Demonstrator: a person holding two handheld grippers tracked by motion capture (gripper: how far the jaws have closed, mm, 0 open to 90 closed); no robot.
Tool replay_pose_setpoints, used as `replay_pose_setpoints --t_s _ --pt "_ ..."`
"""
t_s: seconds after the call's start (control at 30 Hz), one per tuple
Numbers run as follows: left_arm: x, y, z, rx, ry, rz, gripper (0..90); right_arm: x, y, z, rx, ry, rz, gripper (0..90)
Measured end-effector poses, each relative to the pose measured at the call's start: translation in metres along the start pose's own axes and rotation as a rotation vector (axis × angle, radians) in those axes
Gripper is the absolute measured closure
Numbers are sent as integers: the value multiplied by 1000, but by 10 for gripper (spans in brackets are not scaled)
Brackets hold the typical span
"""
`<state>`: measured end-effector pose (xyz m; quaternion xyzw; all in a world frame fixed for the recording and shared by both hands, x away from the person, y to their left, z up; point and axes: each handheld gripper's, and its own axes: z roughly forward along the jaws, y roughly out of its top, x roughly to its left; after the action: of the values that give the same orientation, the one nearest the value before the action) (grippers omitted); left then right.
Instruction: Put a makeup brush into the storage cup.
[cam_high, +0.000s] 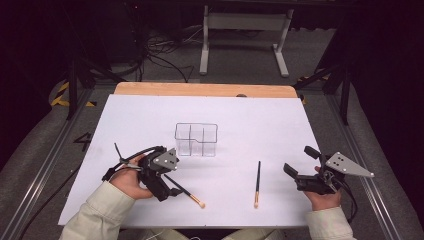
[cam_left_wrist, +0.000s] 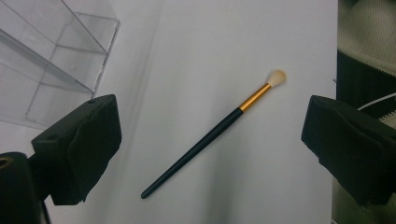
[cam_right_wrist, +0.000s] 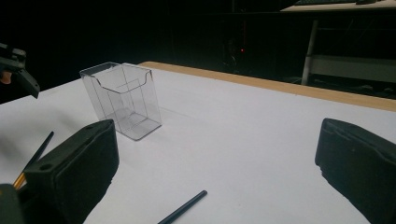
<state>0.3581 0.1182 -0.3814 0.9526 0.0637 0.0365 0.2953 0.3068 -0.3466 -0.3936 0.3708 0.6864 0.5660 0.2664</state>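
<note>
- The left gripper (cam_high: 167, 180) hovers over a makeup brush (cam_left_wrist: 210, 135), jaws spread wide on either side of it and gripping nothing; the brush lies flat on the white table sheet (cam_high: 240, 125).
- This brush has a slim black handle, a gold ferrule and a small pale tuft.
- Two such brushes lie on the sheet; the second brush (cam_high: 257, 183) lies well to the right.
- The right gripper (cam_high: 298, 162) is wide open and empty near the sheet's right edge.
- Farther back, one clear plastic organiser (cam_high: 196, 139) stands upright, its compartments empty.

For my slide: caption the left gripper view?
Open left tool poised over a black-handled brush beside a clear organizer.
</note>
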Motion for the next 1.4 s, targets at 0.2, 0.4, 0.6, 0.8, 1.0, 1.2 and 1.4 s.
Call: replay_pose_setpoints --t_s 0.2,0.4,0.6,0.8,1.0,1.2,1.4 --pt "2 1 10 45 -10 16 72 -1 -1 -4 -4 -9 1 0" --pt "3 1 16 76 -10 27 72 -1 -1 -5 -2 -13 4 0" --pt "3 2 23 109 -21 33 79 -1 -1 -6 -4 -15 4 0" --pt "5 2 29 147 -38 27 92 -2 -2 -7 -6 -14 8 0" --pt "5 2 35 170 -52 32 105 -2 -2 -9 -7 -15 10 0" --pt "7 2 43 190 -71 22 116 -2 -2 -10 -8 -17 16 0" --pt "8 1 49 212 -88 16 132 -3 -2 -10 -10 -8 22 0"
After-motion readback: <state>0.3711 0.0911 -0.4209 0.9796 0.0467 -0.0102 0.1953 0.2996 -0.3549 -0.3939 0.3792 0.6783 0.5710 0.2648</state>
